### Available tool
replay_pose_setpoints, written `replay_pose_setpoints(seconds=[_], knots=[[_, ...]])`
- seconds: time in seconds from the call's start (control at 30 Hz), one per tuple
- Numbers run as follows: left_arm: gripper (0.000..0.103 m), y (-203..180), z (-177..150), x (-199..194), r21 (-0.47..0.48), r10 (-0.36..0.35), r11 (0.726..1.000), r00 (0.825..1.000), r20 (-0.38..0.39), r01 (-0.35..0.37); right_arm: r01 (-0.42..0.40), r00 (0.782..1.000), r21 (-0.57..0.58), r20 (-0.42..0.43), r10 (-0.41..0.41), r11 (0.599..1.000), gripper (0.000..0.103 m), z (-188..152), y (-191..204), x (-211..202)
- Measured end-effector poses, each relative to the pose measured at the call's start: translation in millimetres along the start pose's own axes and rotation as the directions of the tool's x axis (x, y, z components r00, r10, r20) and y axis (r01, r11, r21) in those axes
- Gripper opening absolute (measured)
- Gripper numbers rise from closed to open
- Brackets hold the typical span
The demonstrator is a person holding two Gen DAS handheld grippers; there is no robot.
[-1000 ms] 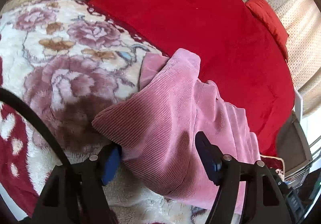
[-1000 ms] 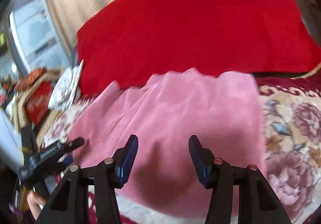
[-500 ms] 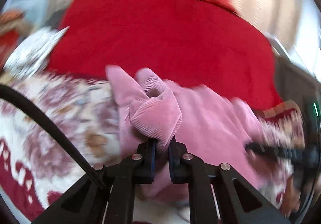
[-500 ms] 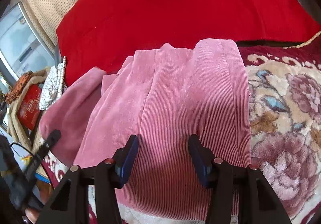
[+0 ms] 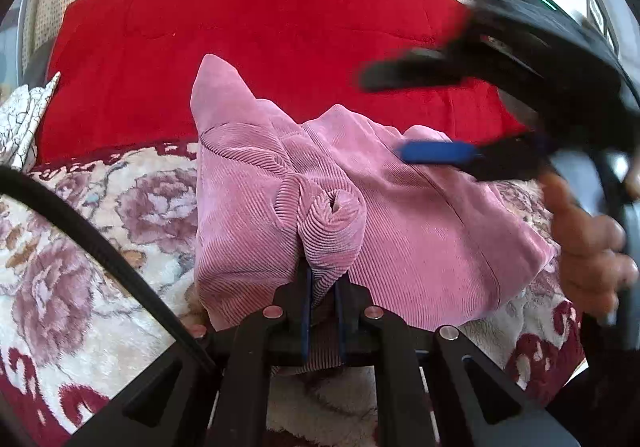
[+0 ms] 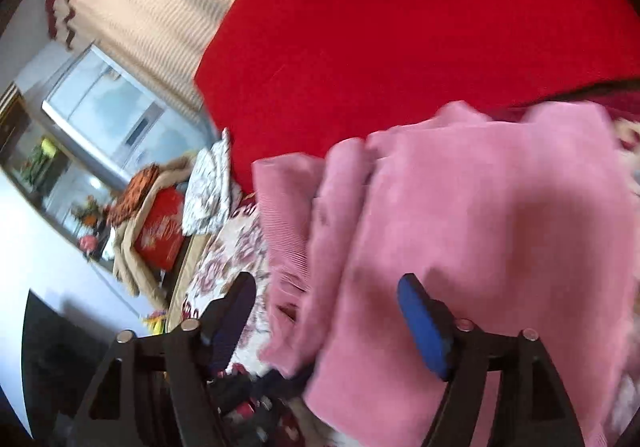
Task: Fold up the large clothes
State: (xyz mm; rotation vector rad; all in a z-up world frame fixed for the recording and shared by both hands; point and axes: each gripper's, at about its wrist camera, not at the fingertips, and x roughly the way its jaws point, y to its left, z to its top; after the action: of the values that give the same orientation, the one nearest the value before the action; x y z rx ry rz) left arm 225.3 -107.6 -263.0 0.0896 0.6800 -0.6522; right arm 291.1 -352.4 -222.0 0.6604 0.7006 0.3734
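Red cover fills the back of the bed; a floral blanket covers the near part. Pink corduroy garment lies bunched on the blanket, its far edge reaching the red cover. A patterned white cloth sits at the left edge, apart from the garment.

Right gripper: fingers spread and opening, not pressing on anything. In its own view the garment lies beyond and below the blue pads; whether cloth sits between them cannot be told through the blur. In the left view this gripper hangs above the garment's right side, with a hand on its handle.

Left gripper: fingers pressed nearly together, pinching a rolled fold of the garment at its near edge. The fold bulges just above the tips.

Step in hand (judgement): securing two grip points before a fold. Left grip is set; right grip is not yet made.

Next move calls for (judgement): the right gripper comes down onto an edge or corner on the garment's right side and closes on it, level with the left grip, so both hands can lift and spread the cloth. The bunched layers risk a pinch that catches more than one layer.
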Motion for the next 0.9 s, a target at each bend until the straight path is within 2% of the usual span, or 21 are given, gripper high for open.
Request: replay_pose_setpoints(seconds=[0.17, 0.27, 0.3, 0.33, 0.37, 0.4, 0.47, 0.53, 0.6, 0.7, 0.73, 0.8, 0.83, 0.9], knots=[[0.009, 1.8, 2.8, -7.1, -0.017, -0.015, 1.000, 1.000, 0.010, 0.015, 0.032, 0.991, -0.056, -0.127, -0.039, 0.998, 0.077, 15.8, 23.4, 64.0], [0.009, 6.3, 5.0, -11.3, -0.024, -0.026, 0.999, 0.999, 0.021, 0.027, 0.022, 0.978, -0.069, -0.204, -0.036, 0.997, 0.076, 18.2, 29.7, 103.8], [0.009, 8.7, 4.5, -14.8, -0.029, -0.032, 0.999, 0.999, 0.027, 0.033, 0.023, 0.974, -0.074, -0.222, -0.039, 0.997, 0.070, 17.8, 29.7, 112.4], [0.009, 10.6, 4.1, -18.7, -0.032, -0.039, 0.999, 0.999, 0.035, 0.040, 0.037, 0.972, -0.098, -0.227, -0.059, 0.995, 0.037, 17.6, 31.9, 119.5], [0.009, 12.2, 3.8, -22.4, -0.033, -0.050, 0.998, 0.998, 0.044, 0.052, 0.039, 0.971, -0.122, -0.231, -0.066, 0.992, 0.026, 16.7, 34.0, 124.4], [0.009, 12.2, 3.8, -26.0, -0.027, -0.059, 0.998, 0.997, 0.055, 0.061, 0.047, 0.973, -0.126, -0.218, -0.074, 0.991, 0.025, 15.1, 34.2, 122.5], [0.009, 8.8, 5.4, -30.5, -0.004, -0.073, 0.997, 0.995, 0.070, 0.073, 0.066, 0.978, -0.134, -0.188, -0.090, 0.989, 0.020, 13.1, 35.6, 111.4], [0.009, 1.8, 8.5, -38.3, 0.011, -0.115, 0.993, 0.988, 0.104, 0.114, 0.083, 0.988, -0.140, -0.118, -0.100, 0.987, 0.018, 12.4, 39.2, 87.2], [0.009, -8.8, 13.6, -46.1, 0.037, -0.167, 0.986, 0.975, 0.147, 0.164, 0.094, 0.993, -0.123, -0.056, -0.102, 0.988, 0.017, 12.0, 37.3, 59.1], [0.009, -34.2, 20.4, -55.8, 0.095, -0.257, 0.965, 0.945, 0.204, 0.243, 0.105, 0.994, -0.054, 0.034, -0.104, 0.993, 0.015, 14.5, 17.0, 8.9], [0.009, -45.0, 22.4, -57.7, 0.123, -0.298, 0.953, 0.931, 0.210, 0.277, 0.116, 0.991, -0.028, 0.072, -0.114, 0.993, 0.013, 14.4, 6.6, -10.3], [0.009, -64.6, 23.9, -61.6, 0.194, -0.349, 0.930, 0.915, 0.201, 0.312, 0.158, 0.978, 0.004, 0.139, -0.157, 0.988, 0.011, 12.6, -12.5, -43.1], [0.011, -70.5, 23.7, -63.0, 0.225, -0.352, 0.925, 0.916, 0.193, 0.308, 0.170, 0.973, 0.034, 0.155, -0.173, 0.985, 0.011, 10.7, -27.7, -57.4], [0.033, -70.7, 23.4, -66.7, 0.265, -0.370, 0.911, 0.911, 0.184, 0.316, 0.199, 0.962, 0.108, 0.166, -0.215, 0.974, 0.007, 6.7, -58.9, -76.5]])
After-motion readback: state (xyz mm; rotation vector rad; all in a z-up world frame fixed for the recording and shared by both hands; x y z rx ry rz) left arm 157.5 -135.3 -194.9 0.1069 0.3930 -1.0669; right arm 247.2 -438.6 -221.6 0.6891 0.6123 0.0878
